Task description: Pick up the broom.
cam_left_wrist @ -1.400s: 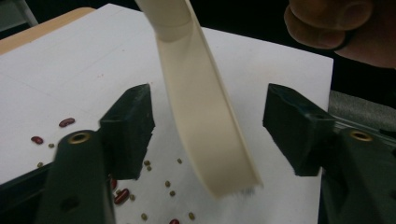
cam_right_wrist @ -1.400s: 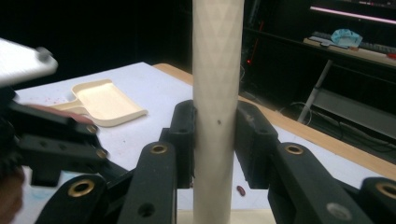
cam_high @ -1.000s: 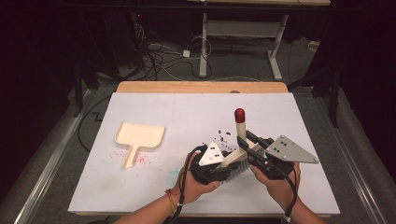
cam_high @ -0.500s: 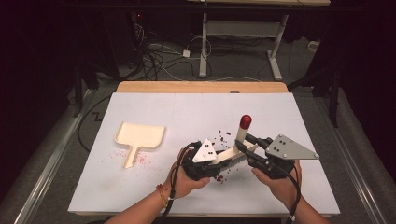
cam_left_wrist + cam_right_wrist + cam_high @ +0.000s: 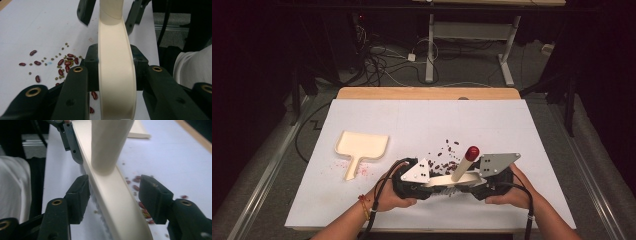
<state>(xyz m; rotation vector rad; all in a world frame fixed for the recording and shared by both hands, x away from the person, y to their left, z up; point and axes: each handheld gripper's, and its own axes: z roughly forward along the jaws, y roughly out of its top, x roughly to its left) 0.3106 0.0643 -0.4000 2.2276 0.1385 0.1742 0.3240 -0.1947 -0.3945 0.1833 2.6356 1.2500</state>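
Dustpan point(image 5: 361, 148): cream, flat on the white table point(image 5: 377, 120), left of centre, well apart from both tools.
Left tool point(image 5: 428, 186): near edge, jaws clamped on the cream brush head point(image 5: 116, 75).
Beans point(image 5: 444, 155): red and small green ones scattered just beyond the brush.
Brush handle point(image 5: 463, 164): tilted up, red cap on top.
Right tool point(image 5: 115, 200): jaws have just been opening; pads stand clear either side of the brush head.
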